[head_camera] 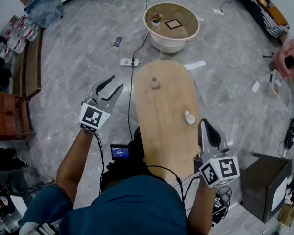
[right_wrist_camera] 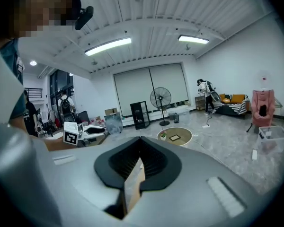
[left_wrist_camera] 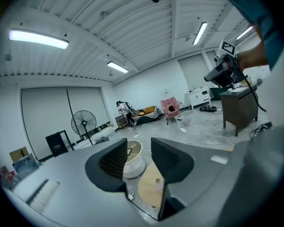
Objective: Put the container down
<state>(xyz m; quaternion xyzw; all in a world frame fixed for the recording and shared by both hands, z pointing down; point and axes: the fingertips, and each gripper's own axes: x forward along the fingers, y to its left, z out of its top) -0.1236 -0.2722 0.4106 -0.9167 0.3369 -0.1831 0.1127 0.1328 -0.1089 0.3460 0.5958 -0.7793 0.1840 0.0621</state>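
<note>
Head view: oval wooden surface (head_camera: 161,131) runs away from the person. Two small containers stand on it, well apart. The tan container (head_camera: 155,82) is toward the far end, the white container (head_camera: 189,117) near the right edge. Can't tell which one the task means; neither is held. Left gripper (head_camera: 116,82) is off the surface's left edge, over the floor, fingers apart, nothing between. Right gripper (head_camera: 205,124) is at the near right edge, just beside the white container but not touching it, fingers together.

Left gripper view: left gripper (left_wrist_camera: 139,145) has a clear gap between the fingers, empty. The gap shows the round white table (left_wrist_camera: 132,161) and the far end of the surface (left_wrist_camera: 149,193) below, with a small item on it, too small to identify.

Right gripper view: right gripper (right_wrist_camera: 140,140) has its fingers meeting at the tips, gripping nothing. Only a strip of the surface (right_wrist_camera: 132,188) shows through the slit under them. Round white table (right_wrist_camera: 174,137) sits beyond.
</note>
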